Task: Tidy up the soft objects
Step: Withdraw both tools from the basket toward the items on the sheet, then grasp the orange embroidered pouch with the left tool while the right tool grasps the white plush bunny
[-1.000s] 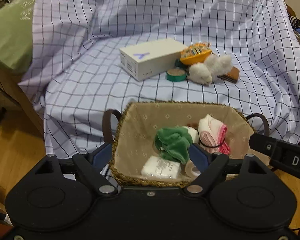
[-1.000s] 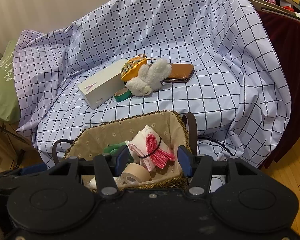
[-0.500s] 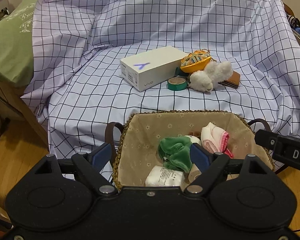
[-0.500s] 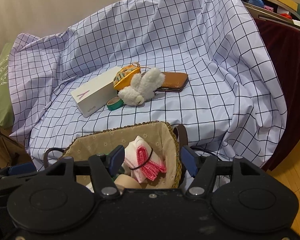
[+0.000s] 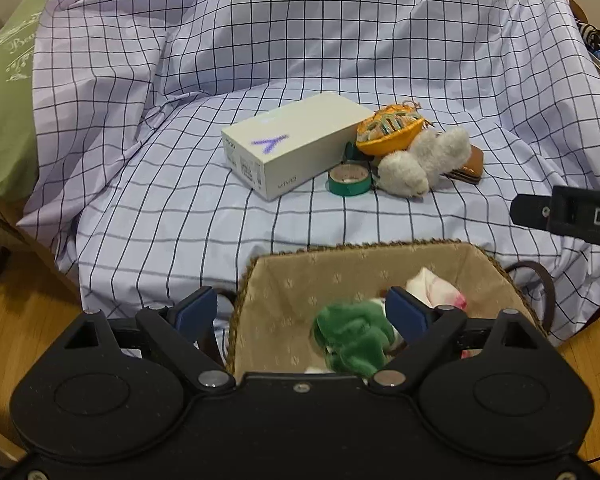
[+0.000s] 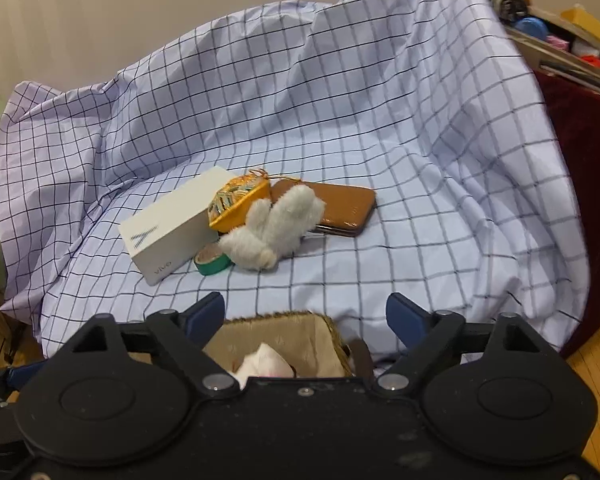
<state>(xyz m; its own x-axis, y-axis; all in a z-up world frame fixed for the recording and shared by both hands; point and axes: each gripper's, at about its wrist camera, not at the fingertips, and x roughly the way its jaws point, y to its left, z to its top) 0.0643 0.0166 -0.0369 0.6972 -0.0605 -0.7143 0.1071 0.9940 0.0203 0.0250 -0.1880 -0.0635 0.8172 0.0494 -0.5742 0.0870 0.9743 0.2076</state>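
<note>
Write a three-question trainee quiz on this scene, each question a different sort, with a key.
1. True or false: the white plush rabbit lies inside the basket.
2. Multiple choice: what does the rabbit partly rest on? A) brown wallet B) green cloth C) the floor
3. Fill in: the green tape roll sits in front of the white ____.

Key:
1. False; it lies on the checked sheet, apart from the basket.
2. A
3. box

Both the left gripper and right gripper have open jaws, holding nothing.
</note>
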